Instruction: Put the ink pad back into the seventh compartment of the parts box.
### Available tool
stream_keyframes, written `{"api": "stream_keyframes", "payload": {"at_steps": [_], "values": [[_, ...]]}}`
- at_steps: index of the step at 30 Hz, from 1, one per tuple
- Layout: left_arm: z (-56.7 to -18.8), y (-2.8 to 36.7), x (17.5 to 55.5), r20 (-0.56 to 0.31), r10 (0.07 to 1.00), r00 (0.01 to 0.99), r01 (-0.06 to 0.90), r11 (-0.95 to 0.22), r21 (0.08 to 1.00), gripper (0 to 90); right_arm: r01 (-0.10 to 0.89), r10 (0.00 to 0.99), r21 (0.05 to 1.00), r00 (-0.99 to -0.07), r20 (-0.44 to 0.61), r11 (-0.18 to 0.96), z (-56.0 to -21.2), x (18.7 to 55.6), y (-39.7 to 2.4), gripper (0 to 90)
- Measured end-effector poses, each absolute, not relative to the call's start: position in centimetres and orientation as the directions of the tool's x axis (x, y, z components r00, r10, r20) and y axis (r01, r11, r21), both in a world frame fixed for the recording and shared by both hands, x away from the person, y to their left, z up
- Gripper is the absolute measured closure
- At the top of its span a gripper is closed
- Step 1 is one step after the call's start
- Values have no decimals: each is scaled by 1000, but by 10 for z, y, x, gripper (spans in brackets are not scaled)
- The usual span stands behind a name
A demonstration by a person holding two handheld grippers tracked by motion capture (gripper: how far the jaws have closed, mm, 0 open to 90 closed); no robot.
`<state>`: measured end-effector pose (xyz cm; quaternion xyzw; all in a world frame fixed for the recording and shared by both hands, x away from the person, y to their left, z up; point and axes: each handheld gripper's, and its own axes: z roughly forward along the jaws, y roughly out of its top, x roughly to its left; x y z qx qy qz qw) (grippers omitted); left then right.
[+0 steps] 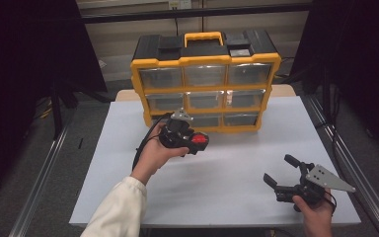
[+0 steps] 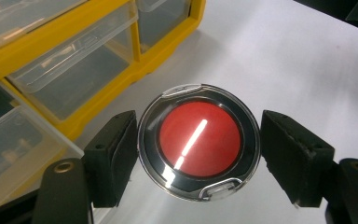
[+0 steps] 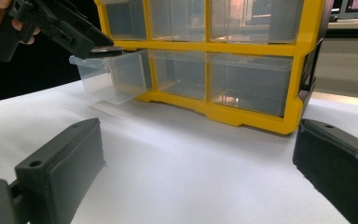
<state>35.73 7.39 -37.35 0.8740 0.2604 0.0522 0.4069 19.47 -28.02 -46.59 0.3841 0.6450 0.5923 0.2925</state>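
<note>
Red round case (image 2: 199, 141) held between jaws of left gripper (image 1: 183, 134), lifted near cabinet (image 1: 205, 79), just beside pulled-out bottom-left drawer (image 3: 112, 74), probably for dropping in. Right gripper (image 1: 282, 173) wide open, empty, parked near-right on table (image 1: 227, 187).

Overhead light leaves the table (image 1: 227, 173) bright and evenly lit; surroundings fall to near black. A white glare streak crosses the red disc (image 2: 199, 139). Drawers (image 3: 242, 79) carry soft reflections. Shadows are faint. Near jaws appear slightly soft; the high view is grainy.
</note>
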Motion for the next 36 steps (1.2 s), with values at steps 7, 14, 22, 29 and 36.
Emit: {"api": "stream_keyframes", "payload": {"at_steps": [7,14,22,29,36], "values": [[-372,77,358,-120,503,856,416,-531,739,292,149,842,989,-534,78,4,-466,195,-280,14],[-369,80,359,-118,505,855,415,-530,740,291,148,843,989,-532,77,4,-466,195,-280,14],[-367,82,360,-116,508,853,414,-526,743,292,149,843,989,-532,77,3,-466,194,-280,14],[-364,86,361,-115,512,851,415,-523,744,292,148,843,989,-533,76,4,-466,194,-280,14],[-363,88,362,-118,512,851,417,-521,745,292,149,844,989,-531,74,8,-466,194,-280,14]]}}
